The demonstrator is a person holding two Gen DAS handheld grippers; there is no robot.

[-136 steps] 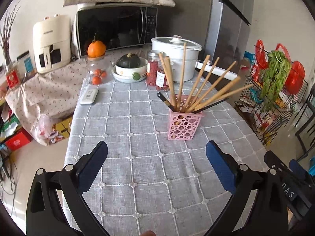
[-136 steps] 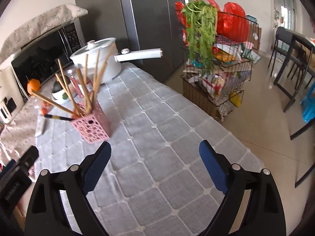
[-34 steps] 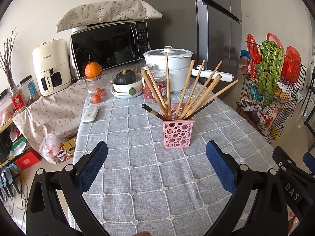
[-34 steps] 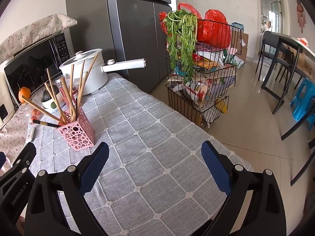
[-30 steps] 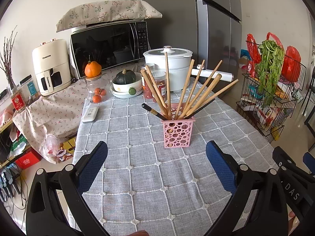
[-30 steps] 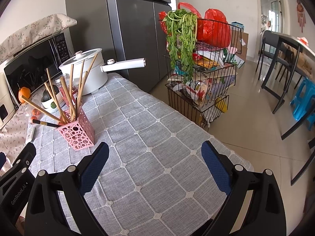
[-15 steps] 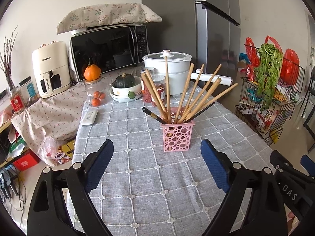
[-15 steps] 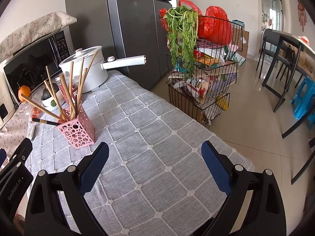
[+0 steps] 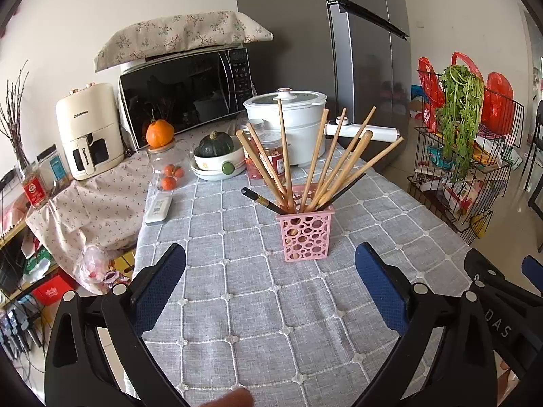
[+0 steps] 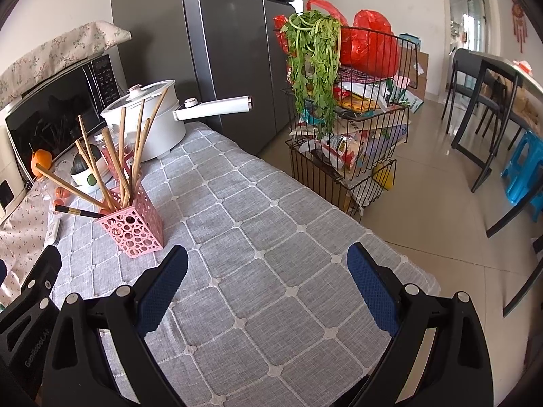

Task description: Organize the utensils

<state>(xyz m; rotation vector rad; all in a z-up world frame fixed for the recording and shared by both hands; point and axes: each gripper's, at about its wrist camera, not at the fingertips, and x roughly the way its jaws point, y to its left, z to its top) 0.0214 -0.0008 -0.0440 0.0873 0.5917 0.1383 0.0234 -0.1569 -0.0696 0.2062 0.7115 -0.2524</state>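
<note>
A pink perforated holder [image 9: 307,237] stands upright on the grey checked tablecloth [image 9: 237,305]. Several wooden chopsticks [image 9: 319,156] fan out of it, and a black one [image 9: 261,200] leans out to the left. My left gripper [image 9: 269,257] hovers over the cloth in front of the holder. Its jaws are opening, with nothing between them. In the right wrist view the holder [image 10: 134,230] sits to the left of my right gripper [image 10: 267,254]. That gripper is open and holds nothing above bare cloth.
Behind the holder are a white pot [image 9: 288,125] with a long handle, red jars [image 9: 271,159], a bowl with a green squash [image 9: 217,162] and a remote control [image 9: 157,207]. A wire rack [image 10: 342,135] with greens stands past the table's right edge.
The left gripper's jaws narrowed a little half a second ago and have spread wide again. Both grippers stay where they were. The holder has not moved.
</note>
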